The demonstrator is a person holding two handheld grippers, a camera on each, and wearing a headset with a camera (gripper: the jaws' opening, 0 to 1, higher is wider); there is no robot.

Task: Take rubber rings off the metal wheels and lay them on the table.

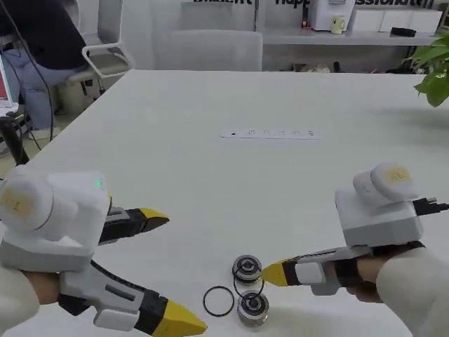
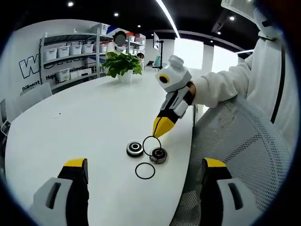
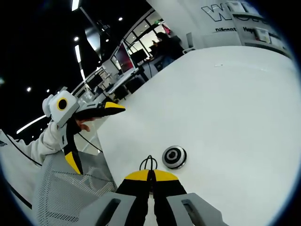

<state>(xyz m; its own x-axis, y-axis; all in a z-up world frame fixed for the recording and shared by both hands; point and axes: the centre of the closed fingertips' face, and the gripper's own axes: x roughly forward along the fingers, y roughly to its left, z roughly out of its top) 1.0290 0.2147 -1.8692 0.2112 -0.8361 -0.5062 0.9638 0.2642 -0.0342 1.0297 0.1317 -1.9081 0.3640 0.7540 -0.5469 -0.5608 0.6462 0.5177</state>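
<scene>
Two metal wheels (image 1: 247,267) (image 1: 252,307) lie close together near the front edge of the white table (image 1: 210,140). My right gripper (image 1: 270,272) is shut on a black rubber ring (image 1: 261,286) that hangs between the two wheels. In the right gripper view the jaws (image 3: 150,175) pinch the ring (image 3: 148,157) just left of one wheel (image 3: 174,157). A second ring (image 1: 205,300) lies loose on the table beside the near wheel. My left gripper (image 1: 172,272) stands wide open to the left with nothing in it. The left gripper view has both wheels (image 2: 135,149) (image 2: 158,155), the held ring (image 2: 143,145) and the loose ring (image 2: 136,170).
A small printed strip (image 1: 270,133) lies mid-table. A potted plant (image 1: 435,70) stands at the far right edge. Chairs (image 1: 210,42) line the far side, and a person (image 1: 28,42) sits at the back left. A mesh chair (image 2: 235,141) stands close behind the front edge.
</scene>
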